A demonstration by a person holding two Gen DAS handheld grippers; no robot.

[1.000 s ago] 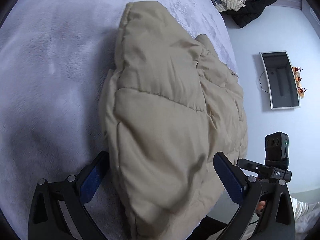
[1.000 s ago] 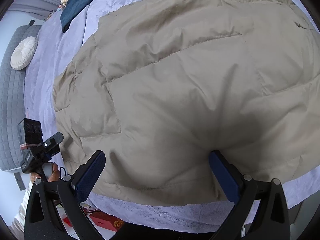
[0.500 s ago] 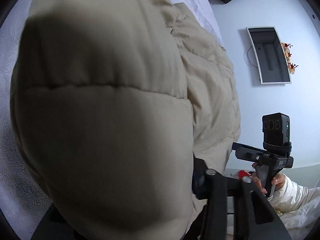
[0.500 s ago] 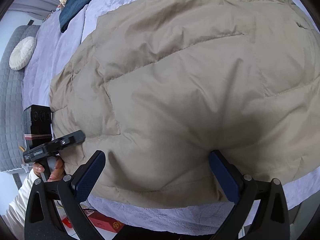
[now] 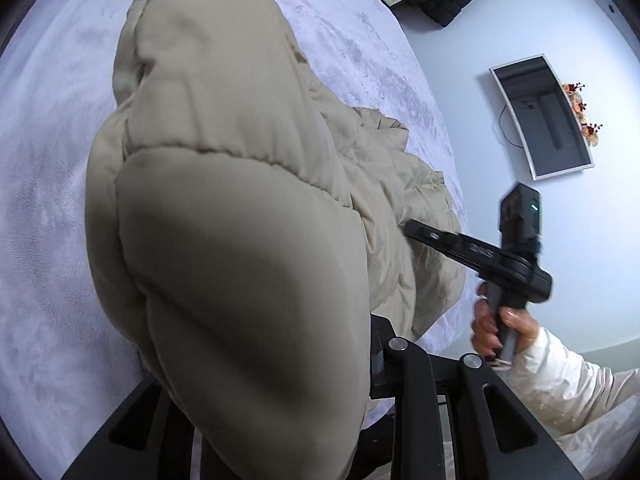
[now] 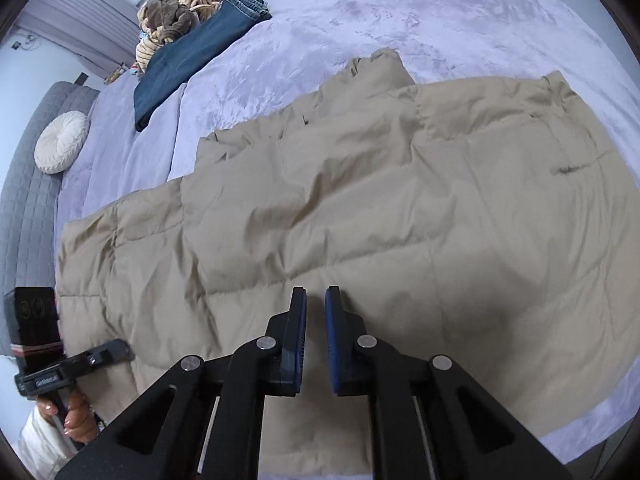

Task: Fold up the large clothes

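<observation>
Both hand-held grippers at the near edge of a tan quilted coat on a bed.

The left hand-held gripper (image 5: 360, 364) has just closed on a puffy fold of the coat (image 6: 360, 208); the fold bulges up between its fingers and hides most of them, held clear of the bed (image 5: 48, 208). The right hand-held gripper (image 6: 316, 312) has just closed too: its blue pads (image 6: 333, 344) stand nearly together with a narrow gap, tips at the coat's near hem; whether fabric is pinched between them cannot be told. The rest of the coat lies spread flat across the lilac bed. Beyond it, folded jeans (image 6: 188, 60) and a striped garment (image 6: 180, 20) lie near the far edge, with a round white cushion (image 6: 60, 142) at the left. A hand (image 5: 496, 328) in a white sleeve grips the right handle.
</observation>
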